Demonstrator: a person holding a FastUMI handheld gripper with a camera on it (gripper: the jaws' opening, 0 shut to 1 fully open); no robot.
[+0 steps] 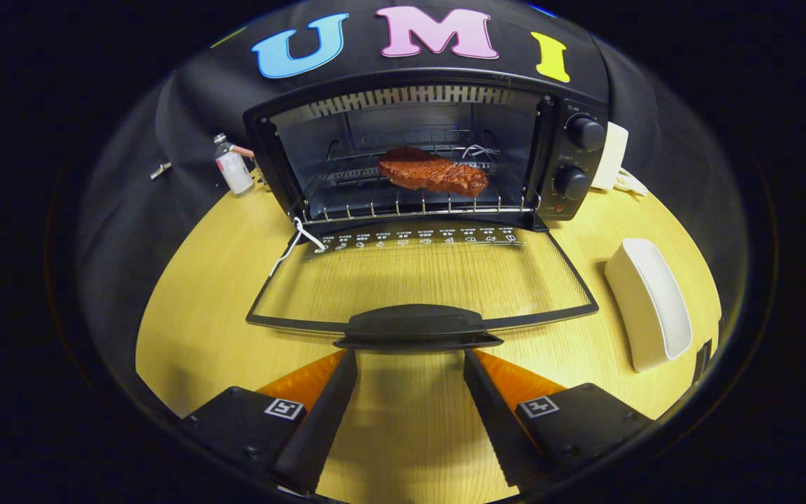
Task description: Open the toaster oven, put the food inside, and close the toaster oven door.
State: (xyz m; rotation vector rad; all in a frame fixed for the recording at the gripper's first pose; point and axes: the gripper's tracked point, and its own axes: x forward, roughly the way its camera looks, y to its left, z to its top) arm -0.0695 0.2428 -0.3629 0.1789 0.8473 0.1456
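Note:
A black toaster oven (571, 150) stands at the back of the wooden table with its glass door (420, 280) folded down flat toward me. A brown steak-like piece of food (431, 173) lies on the wire rack inside the cavity. The door's black handle (417, 327) sits just ahead of my fingertips. My gripper (410, 353) is open, its two fingers spread wide apart just below the handle, with nothing between them but bare tabletop.
A white rectangular dish (649, 302) lies on the table to the right of the door. A small bottle (232, 165) stands left of the oven. A white plug block (613, 157) and cord sit behind the oven's right side. A white string hangs at the door's left hinge.

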